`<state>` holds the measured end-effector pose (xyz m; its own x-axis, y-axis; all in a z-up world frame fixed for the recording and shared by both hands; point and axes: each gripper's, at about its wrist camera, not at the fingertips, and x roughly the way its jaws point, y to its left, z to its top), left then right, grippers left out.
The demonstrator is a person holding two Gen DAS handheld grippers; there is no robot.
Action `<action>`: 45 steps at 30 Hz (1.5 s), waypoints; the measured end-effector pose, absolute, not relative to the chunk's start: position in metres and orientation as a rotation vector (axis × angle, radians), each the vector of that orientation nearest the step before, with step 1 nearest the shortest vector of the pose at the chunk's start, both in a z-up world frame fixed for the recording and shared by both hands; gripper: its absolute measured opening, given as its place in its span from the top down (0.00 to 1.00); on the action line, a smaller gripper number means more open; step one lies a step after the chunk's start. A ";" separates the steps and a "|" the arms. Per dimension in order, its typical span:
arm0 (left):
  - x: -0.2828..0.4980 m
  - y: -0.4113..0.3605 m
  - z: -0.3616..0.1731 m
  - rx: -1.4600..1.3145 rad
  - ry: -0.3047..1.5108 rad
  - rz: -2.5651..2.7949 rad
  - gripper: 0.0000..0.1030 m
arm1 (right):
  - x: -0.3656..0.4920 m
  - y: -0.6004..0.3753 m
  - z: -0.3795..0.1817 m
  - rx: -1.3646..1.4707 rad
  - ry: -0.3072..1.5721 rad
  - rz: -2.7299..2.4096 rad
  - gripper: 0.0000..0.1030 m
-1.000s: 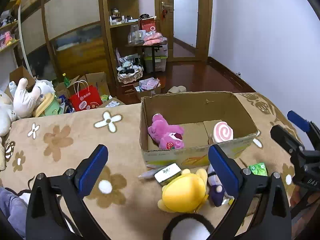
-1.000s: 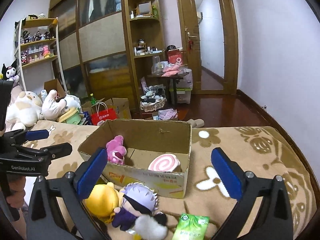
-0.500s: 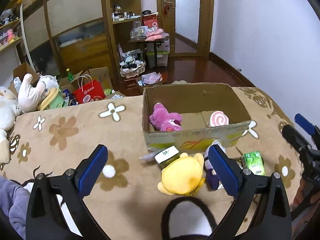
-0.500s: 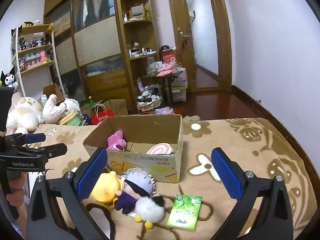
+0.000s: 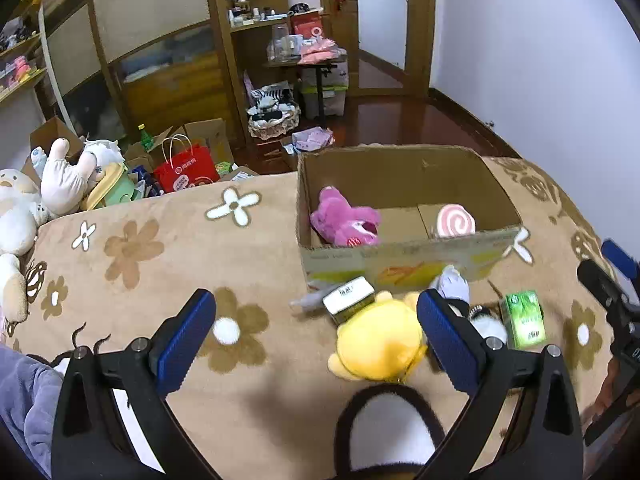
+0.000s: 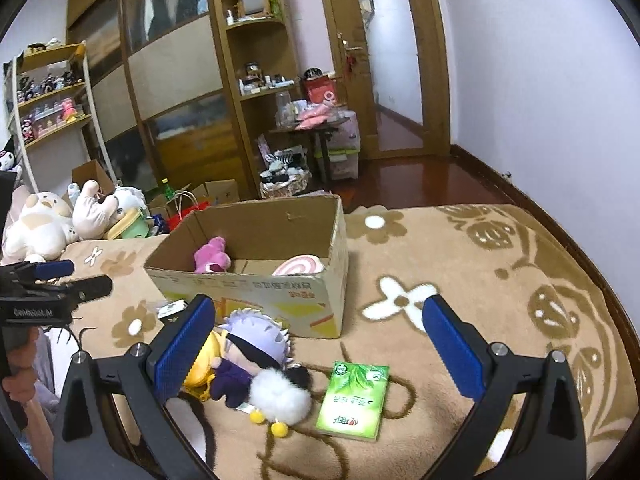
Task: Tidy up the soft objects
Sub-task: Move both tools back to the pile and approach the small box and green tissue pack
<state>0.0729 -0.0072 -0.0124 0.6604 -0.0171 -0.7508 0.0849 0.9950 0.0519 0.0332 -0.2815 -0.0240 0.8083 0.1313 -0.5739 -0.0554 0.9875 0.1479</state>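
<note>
A cardboard box stands on the flowered blanket and holds a pink plush and a pink swirl plush. In front of it lie a yellow plush, a white-haired doll, a white fluffy toy and a green tissue pack. My left gripper is open and empty above the blanket, left of the yellow plush. My right gripper is open and empty above the doll and pack.
A small white box and a grey item lie by the box's front. Large plush toys and a red bag sit at the left beyond the blanket edge. A black-rimmed white item lies near me.
Both grippers have pulled back and risen from the box, so the toys in front of it show more fully. Nothing was taken hold of.
</note>
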 end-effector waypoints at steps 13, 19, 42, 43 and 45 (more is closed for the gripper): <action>0.113 0.002 -0.031 0.006 0.888 -0.012 0.03 | 0.057 -0.290 -0.057 0.132 0.718 0.070 0.00; 0.129 -0.005 -0.054 0.011 0.937 -0.001 0.03 | 0.065 -0.293 -0.074 0.151 0.763 0.065 0.00; 0.145 -0.016 -0.100 -0.014 1.063 -0.013 0.23 | 0.084 -0.293 -0.120 0.149 0.928 0.056 0.00; 0.144 -0.015 -0.101 -0.033 1.070 -0.027 0.25 | 0.084 -0.292 -0.120 0.152 0.935 0.058 0.04; 0.144 -0.016 -0.101 -0.039 1.075 -0.037 0.28 | 0.084 -0.292 -0.123 0.155 0.958 0.062 0.08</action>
